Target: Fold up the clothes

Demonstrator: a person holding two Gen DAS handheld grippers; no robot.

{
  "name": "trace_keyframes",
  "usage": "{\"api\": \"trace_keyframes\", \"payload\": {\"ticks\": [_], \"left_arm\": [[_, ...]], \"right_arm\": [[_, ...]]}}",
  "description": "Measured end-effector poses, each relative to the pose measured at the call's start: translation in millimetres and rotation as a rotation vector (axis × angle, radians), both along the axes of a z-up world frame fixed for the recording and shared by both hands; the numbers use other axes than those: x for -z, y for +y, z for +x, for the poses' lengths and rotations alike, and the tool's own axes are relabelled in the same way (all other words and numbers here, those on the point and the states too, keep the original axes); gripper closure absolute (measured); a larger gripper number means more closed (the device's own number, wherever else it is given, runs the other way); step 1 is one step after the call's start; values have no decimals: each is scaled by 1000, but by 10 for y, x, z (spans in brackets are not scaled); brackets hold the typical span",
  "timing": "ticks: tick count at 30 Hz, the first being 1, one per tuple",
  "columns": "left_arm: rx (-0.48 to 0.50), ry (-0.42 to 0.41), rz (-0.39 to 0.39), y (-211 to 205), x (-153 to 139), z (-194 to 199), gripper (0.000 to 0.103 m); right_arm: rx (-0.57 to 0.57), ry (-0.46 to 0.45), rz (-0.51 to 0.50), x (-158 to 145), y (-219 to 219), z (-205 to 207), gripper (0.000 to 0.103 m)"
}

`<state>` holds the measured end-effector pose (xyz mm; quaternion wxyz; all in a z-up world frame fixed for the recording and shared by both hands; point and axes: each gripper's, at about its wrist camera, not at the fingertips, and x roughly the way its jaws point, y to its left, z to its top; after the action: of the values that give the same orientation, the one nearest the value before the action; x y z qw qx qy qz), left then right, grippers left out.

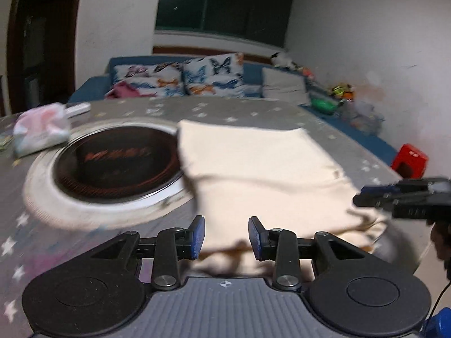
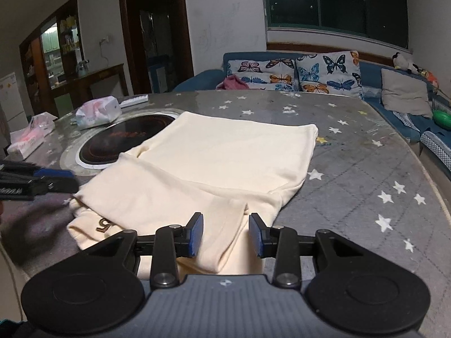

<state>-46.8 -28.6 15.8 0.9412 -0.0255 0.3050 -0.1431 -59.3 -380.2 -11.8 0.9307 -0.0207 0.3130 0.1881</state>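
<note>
My cream garment [image 2: 214,157] lies partly folded on the star-print table [image 2: 366,174], its far corner over the inset cooktop [image 2: 124,140]. My left gripper [image 1: 225,238] and right gripper [image 2: 225,235] both stand parted, holding nothing. I judge any further fold needs edges aligned and layers smoothed flat.

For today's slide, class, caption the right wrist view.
Open right gripper poised over a cream garment on the star-print table, left gripper alongside.
</note>
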Motion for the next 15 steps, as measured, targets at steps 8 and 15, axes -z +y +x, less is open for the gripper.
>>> {"api": "trace_keyframes", "payload": {"ticks": [8,15], "left_arm": [[-2,10,23,55,143,-29,66],[-3,1,32,98,170,-17,66]], "right_arm": [[5,27,-20,92,79,210,78],[9,25,-46,108,95,227,87]]}}
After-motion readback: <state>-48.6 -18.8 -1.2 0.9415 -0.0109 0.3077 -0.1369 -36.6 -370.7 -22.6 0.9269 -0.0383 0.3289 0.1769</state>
